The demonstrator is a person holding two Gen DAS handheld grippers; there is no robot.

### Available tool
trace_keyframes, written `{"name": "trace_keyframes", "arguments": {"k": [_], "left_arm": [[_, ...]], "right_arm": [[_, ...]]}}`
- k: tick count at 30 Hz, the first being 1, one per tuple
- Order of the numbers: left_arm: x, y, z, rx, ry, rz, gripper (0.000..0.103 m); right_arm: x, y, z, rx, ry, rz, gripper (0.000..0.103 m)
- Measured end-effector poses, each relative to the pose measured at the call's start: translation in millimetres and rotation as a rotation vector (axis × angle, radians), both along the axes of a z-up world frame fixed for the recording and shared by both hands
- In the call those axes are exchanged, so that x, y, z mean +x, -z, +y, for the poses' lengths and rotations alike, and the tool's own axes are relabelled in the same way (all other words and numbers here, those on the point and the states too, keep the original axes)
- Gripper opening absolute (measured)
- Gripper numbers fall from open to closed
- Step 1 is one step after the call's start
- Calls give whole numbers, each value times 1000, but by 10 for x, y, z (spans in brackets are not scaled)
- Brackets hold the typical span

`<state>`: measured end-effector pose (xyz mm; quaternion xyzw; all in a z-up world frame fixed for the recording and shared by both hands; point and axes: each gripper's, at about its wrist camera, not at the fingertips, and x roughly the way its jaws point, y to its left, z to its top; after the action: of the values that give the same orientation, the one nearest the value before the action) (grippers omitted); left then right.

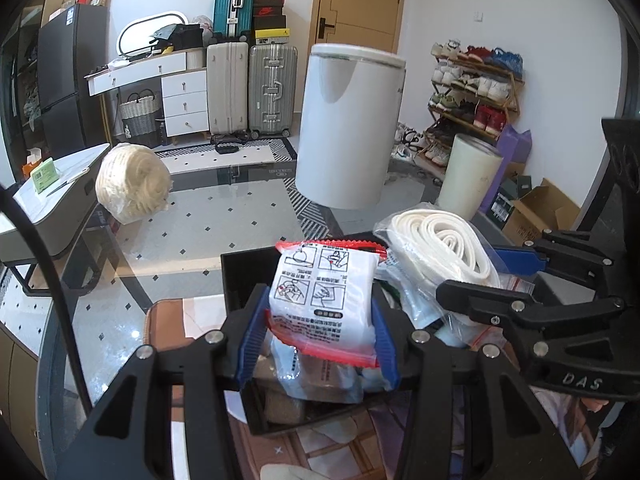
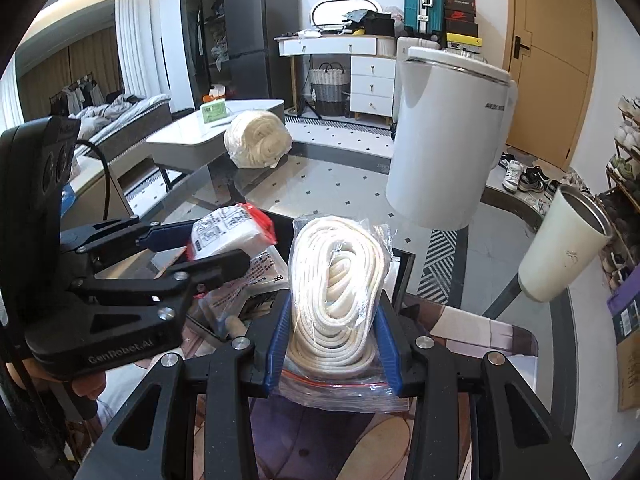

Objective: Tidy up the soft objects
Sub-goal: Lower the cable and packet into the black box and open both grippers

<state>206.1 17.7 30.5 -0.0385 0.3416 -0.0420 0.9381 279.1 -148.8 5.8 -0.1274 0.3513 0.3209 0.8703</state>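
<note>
My left gripper (image 1: pixel 320 320) is shut on a white soft packet with a red edge and printed pictures (image 1: pixel 324 296), held over a black box (image 1: pixel 256 404) that holds other bagged items. My right gripper (image 2: pixel 334 330) is shut on a clear zip bag of coiled white rope (image 2: pixel 338 280), held just right of the packet. The rope bag also shows in the left wrist view (image 1: pixel 440 244), and the packet in the right wrist view (image 2: pixel 232 236). The two grippers are close side by side above the box.
A glass table (image 1: pixel 208 216) carries a large white canister (image 1: pixel 348 128), a cream tumbler (image 1: pixel 468 176) and a bagged ball of white yarn (image 1: pixel 132 180). A printed mat (image 1: pixel 192 316) lies under the box. Suitcases, drawers and a shoe rack stand behind.
</note>
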Motion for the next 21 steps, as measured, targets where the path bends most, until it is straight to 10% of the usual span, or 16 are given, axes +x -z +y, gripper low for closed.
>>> {"name": "trace_keyframes", "arguments": {"k": [21], "left_arm": [[117,146,-56,60,13,47,52]], "right_arm": [[231,234,254,-81,-40,58,44]]}}
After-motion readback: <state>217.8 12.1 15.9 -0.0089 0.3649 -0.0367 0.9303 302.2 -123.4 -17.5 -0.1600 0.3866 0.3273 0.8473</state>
